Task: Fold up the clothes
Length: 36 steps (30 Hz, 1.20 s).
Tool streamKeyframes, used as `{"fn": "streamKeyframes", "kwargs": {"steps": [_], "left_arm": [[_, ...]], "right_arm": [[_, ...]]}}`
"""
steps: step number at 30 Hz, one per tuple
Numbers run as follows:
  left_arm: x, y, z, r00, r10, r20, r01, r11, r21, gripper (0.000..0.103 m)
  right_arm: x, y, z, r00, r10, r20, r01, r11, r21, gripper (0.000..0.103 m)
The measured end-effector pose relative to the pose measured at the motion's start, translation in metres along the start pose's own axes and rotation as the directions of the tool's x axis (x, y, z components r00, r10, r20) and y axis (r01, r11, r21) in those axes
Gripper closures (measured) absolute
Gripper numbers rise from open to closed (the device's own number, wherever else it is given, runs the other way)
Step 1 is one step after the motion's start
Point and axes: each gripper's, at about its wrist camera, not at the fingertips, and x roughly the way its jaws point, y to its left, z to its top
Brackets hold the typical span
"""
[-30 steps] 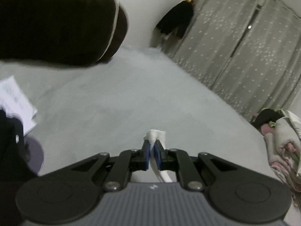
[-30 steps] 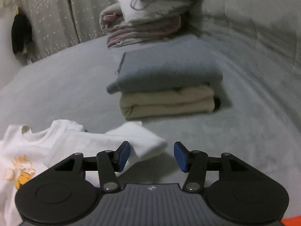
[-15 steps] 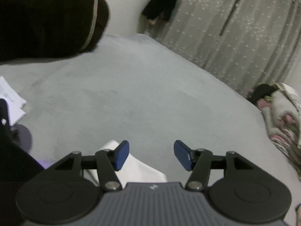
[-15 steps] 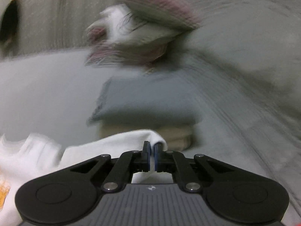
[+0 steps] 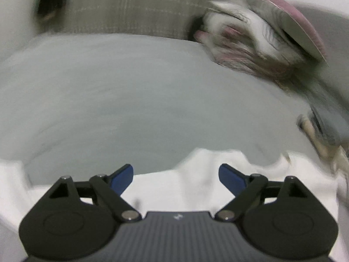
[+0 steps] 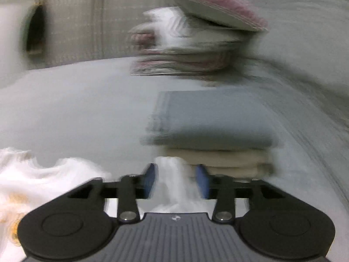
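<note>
A white T-shirt point(image 5: 192, 187) lies crumpled on the grey bed, right under my left gripper point(image 5: 176, 178). That gripper is open wide, with its blue pads apart above the fabric and nothing held. In the right wrist view, the same T-shirt point(image 6: 43, 181) spreads to the lower left and shows a yellow print. A raised fold of its white cloth point(image 6: 172, 174) stands between the pads of my right gripper point(image 6: 175, 181). The right jaws are parted on either side of that fold. Both views are motion-blurred.
A folded grey-blue garment point(image 6: 213, 118) rests on a folded beige one point(image 6: 222, 159) just beyond the right gripper. Behind them is a pile of pink and white bedding point(image 6: 187, 43). A patterned curtain point(image 5: 141, 6) and a dark hanging item point(image 6: 36, 32) are at the back.
My left gripper let go of the white cloth, opened, and swung right toward the bedding pile. My right gripper shut on the shirt's fold, and its jaws have now parted.
</note>
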Motion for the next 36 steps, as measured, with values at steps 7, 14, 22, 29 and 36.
{"fn": "streamKeyframes", "kwargs": {"steps": [7, 14, 22, 29, 36], "left_arm": [[0.065, -0.034, 0.007, 0.996, -0.001, -0.091, 0.015, 0.989, 0.147, 0.044], [0.041, -0.011, 0.016, 1.000, 0.005, -0.006, -0.005, 0.997, 0.076, 0.094], [-0.040, 0.004, 0.091, 0.964, 0.062, 0.258, -0.077, 0.996, 0.047, 0.094], [0.078, 0.000, 0.103, 0.963, 0.266, 0.031, -0.268, 0.953, 0.145, 0.058], [-0.006, 0.053, 0.052, 0.993, 0.112, -0.022, -0.114, 0.966, -0.232, 0.048]], "right_arm": [[0.079, 0.054, 0.014, 0.964, 0.224, -0.144, -0.240, 0.965, -0.109, 0.051], [0.100, 0.081, 0.006, 0.967, 0.182, -0.177, -0.225, 0.939, -0.259, 0.094], [0.033, 0.137, 0.086, 0.966, 0.082, 0.246, 0.011, 0.935, -0.353, 0.095], [0.154, 0.186, 0.077, 0.988, -0.151, -0.006, 0.134, 0.891, -0.433, 0.079], [0.075, 0.132, 0.040, 0.998, 0.020, -0.051, -0.028, 0.988, -0.149, 0.060]]}}
